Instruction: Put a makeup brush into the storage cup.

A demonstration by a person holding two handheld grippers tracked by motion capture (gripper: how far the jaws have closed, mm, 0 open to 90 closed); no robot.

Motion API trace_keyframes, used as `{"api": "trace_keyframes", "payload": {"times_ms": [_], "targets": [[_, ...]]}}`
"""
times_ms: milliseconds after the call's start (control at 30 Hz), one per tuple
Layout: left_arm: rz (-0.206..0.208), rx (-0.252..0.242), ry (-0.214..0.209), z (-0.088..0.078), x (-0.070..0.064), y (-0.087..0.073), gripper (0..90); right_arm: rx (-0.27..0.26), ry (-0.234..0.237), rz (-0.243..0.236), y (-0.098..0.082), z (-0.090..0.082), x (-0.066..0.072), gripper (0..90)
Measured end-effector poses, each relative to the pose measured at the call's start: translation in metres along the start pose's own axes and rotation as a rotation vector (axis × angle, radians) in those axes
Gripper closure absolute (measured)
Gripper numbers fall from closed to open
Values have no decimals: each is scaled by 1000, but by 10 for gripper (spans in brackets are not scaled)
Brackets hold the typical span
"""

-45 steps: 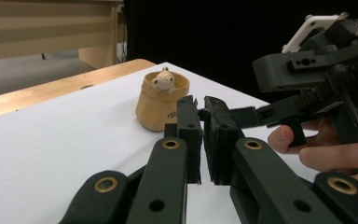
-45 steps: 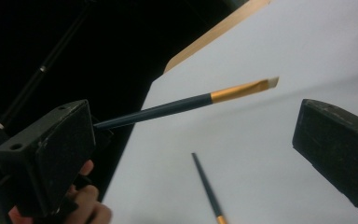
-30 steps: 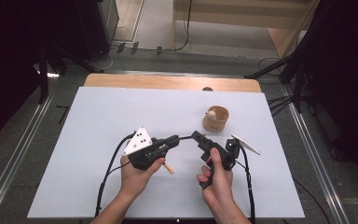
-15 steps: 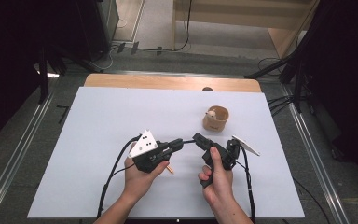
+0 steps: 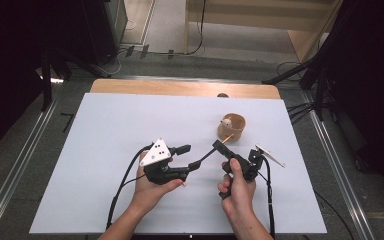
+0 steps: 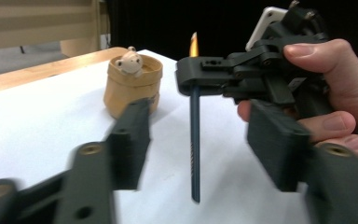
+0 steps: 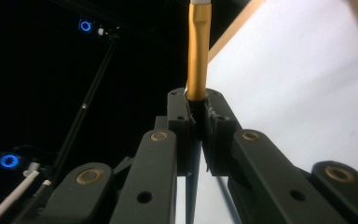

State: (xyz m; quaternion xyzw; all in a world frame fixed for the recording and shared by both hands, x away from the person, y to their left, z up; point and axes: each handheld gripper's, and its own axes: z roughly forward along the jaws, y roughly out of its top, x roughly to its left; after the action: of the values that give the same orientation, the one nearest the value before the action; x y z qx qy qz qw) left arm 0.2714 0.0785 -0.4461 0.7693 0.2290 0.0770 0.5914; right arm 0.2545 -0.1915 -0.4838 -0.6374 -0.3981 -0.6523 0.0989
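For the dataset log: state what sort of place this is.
Probably a lab or studio set up for recording handling demos: a white table ringed by metal rails, cables on the floor, dark curtains, and a person's hand-held left gripper and right gripper.

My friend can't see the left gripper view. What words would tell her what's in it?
A hand holds a black gripper shut on a dark blue pencil that stands upright above a white table. Behind it sits a small wooden cup with a little toy animal inside, and two blurry black jaws stand open in front.
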Motion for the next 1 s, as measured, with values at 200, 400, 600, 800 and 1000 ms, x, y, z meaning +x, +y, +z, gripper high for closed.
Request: {"api": "trace_keyframes", "payload": {"times_ms": [200, 400, 600, 800, 1000], "targets": [[-21, 0, 7, -8, 7, 1, 155, -38, -62, -156, 8, -6, 7, 842], [-38, -19, 2, -20, 15, -1, 14, -84, -121, -371, 19, -14, 18, 842], [-59, -15, 30, -32, 22, -6, 0, -118, -173, -562, 26, -21, 31, 843], [-42, -18, 65, -45, 26, -11, 0, -137, -192, -659, 35, -27, 38, 843], [-50, -42, 98, -63, 35, -16, 0, -165, -210, -722, 42, -31, 41, 843]]}}
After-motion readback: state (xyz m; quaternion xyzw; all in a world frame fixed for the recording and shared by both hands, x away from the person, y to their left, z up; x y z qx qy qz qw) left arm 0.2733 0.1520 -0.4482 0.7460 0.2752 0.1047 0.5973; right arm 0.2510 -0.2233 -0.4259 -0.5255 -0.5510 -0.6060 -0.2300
